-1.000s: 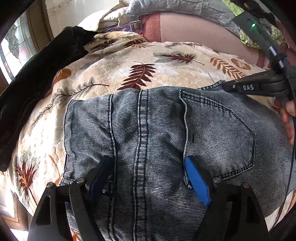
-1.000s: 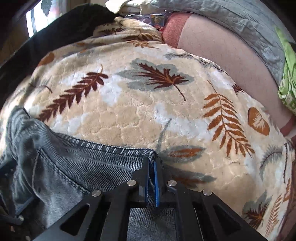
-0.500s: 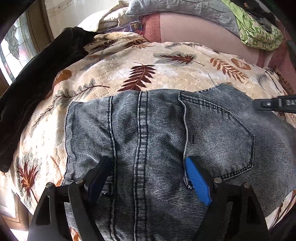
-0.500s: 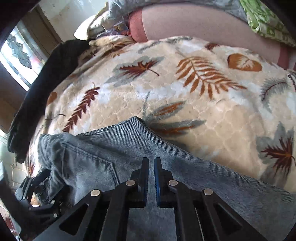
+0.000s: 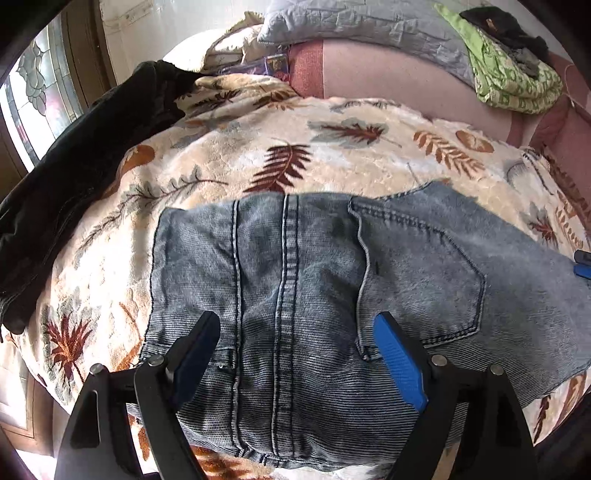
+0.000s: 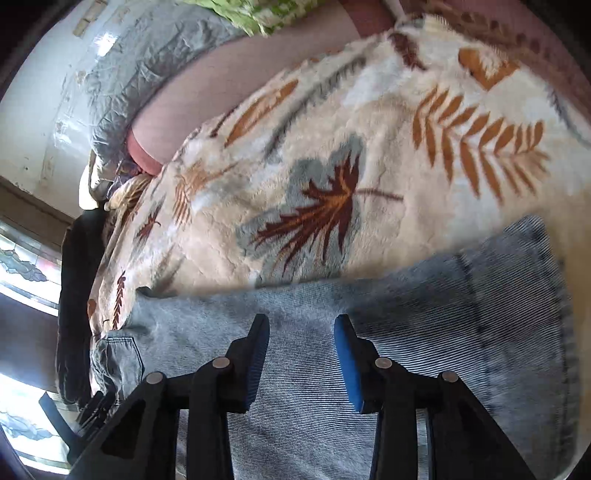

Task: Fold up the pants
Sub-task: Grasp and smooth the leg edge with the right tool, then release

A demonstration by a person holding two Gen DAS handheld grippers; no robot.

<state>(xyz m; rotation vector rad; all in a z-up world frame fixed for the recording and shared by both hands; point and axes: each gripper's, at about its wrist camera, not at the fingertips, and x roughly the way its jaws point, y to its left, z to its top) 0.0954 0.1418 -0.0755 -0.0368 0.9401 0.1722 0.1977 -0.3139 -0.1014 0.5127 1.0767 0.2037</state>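
On the leaf-print blanket (image 5: 332, 162), a pair of grey-blue denim pants (image 5: 295, 277) lies spread flat, seat side up, with the back pocket (image 5: 421, 273) and the double-stitched centre seam (image 5: 288, 295) facing the camera. The pocket lies flat against the cloth; whether anything is in it cannot be told. The pants' far edge runs across the middle of the blanket, and bare blanket shows beyond it and to its left.

Left gripper (image 5: 295, 343): jaws spread wide, over the near part of the pants and straddling the centre seam, the blue-padded finger beside the pocket's lower corner. Nothing lies clamped between the fingers; whether the tips touch the cloth cannot be told.

Right gripper (image 6: 301, 325): jaws partly apart, holding nothing, over a smooth stretch of the pants (image 6: 406, 332) near the cloth's far edge. In the left wrist view its blue tip (image 5: 583, 266) shows at the right end of the pants.

Around the blanket: a dark garment (image 5: 74, 177) lies along its left edge; a pink sofa back (image 5: 388, 77) rises behind it, carrying a grey quilted cushion (image 5: 369, 22) and a green patterned cloth (image 5: 513, 77). The right wrist view is tilted and partly blurred.
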